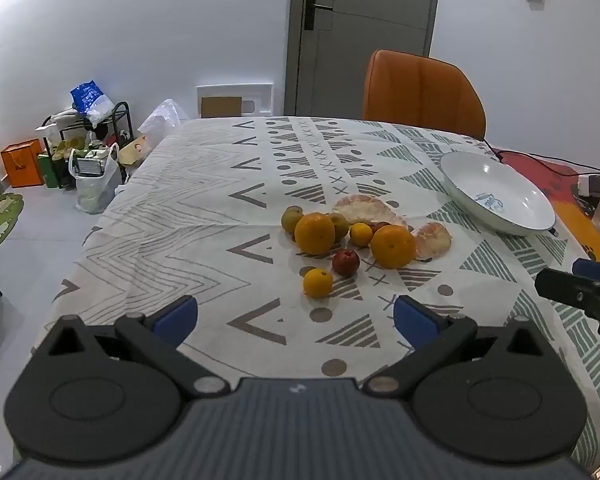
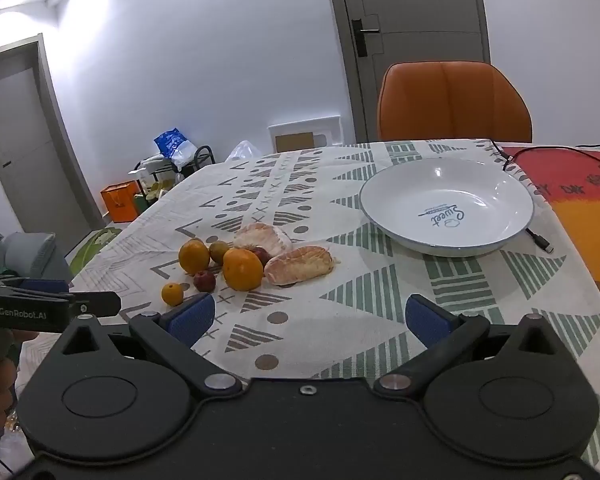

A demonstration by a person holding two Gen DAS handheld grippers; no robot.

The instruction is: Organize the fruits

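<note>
A pile of fruit lies on the patterned tablecloth: two large oranges (image 1: 314, 233) (image 1: 392, 246), small oranges (image 1: 318, 282), a red fruit (image 1: 345, 262), greenish fruits (image 1: 292, 218) and two peeled pomelo pieces (image 1: 432, 240). A white bowl (image 1: 500, 184) stands to the right, empty; it also shows in the right wrist view (image 2: 448, 184). My left gripper (image 1: 296, 318) is open and empty, just short of the fruit. My right gripper (image 2: 308, 320) is open and empty, in front of the pomelo piece (image 2: 300, 265) and the bowl.
An orange chair (image 1: 422, 88) stands at the table's far side. A black cable (image 2: 538, 240) lies beside the bowl. A red and orange mat (image 2: 572, 192) covers the table's right part. Bags and a rack (image 1: 88, 152) stand on the floor at left.
</note>
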